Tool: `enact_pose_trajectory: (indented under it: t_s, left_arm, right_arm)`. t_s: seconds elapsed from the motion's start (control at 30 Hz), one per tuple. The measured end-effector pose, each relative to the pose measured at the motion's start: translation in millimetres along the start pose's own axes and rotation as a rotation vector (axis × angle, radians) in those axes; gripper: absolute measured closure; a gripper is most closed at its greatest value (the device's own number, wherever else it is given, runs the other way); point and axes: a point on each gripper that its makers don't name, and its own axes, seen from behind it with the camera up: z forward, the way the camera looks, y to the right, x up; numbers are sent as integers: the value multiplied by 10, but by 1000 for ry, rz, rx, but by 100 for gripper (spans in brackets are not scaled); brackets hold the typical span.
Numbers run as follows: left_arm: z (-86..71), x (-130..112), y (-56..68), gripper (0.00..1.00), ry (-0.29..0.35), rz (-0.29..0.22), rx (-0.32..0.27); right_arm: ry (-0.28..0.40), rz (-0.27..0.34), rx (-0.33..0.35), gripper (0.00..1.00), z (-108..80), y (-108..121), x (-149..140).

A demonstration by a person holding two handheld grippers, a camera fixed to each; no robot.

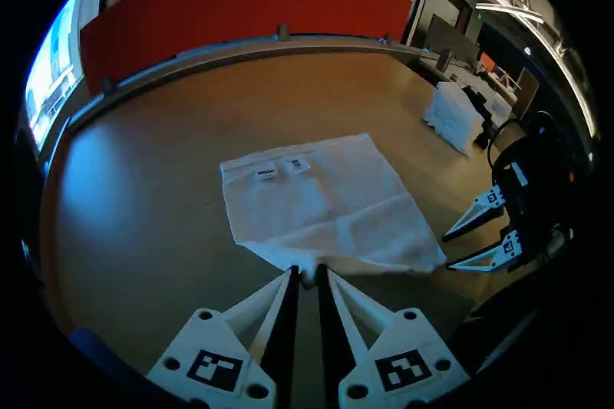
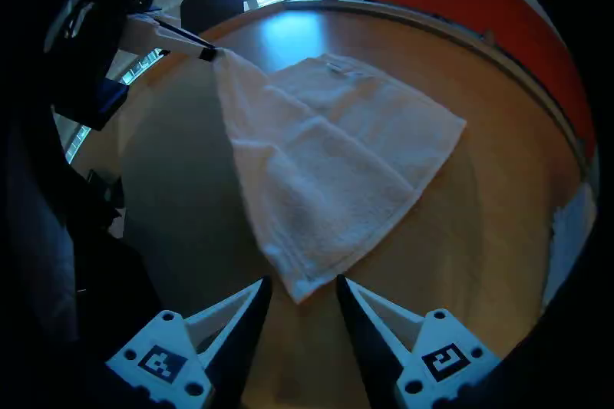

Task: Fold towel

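Towel (image 1: 322, 202) folding had barely begun, as far as the two views showed. The left hand-held gripper (image 1: 307, 275) had its fingers pressed together on one near corner, and in the right gripper view that corner hung raised off the desk (image 1: 153, 202), with the cloth draping down from it. The right hand-held gripper (image 2: 303, 280) stood spread, the other near corner lying between its fingers but not pinched. Beyond them the rest of the towel lay flat in a single layer on the desk, its labels (image 1: 280, 167) near the far edge. No fold was made. By my judgement, what remained was gripping the second corner, carrying both across to the far edge, and any further folds.
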Motion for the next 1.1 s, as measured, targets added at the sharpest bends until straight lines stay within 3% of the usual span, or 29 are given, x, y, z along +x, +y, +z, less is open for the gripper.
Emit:
enact_pose_trajectory:
  t_s: [0.53,0.6,0.8,1.1]
  left_arm:
    - [-12,-52,11,83,1,0,-4]
    - [-14,-55,14,83,1,2,-5]
    - [-13,-57,6,83,3,6,-6]
    - [-9,-56,18,83,3,8,-6]
  right_arm:
    - [-24,-19,-29,37,38,-19,-112]
    - [-22,-20,-37,40,40,-6,-109]
    - [-26,-38,-79,62,42,89,-111]
    - [-23,-60,-91,74,47,141,-116]
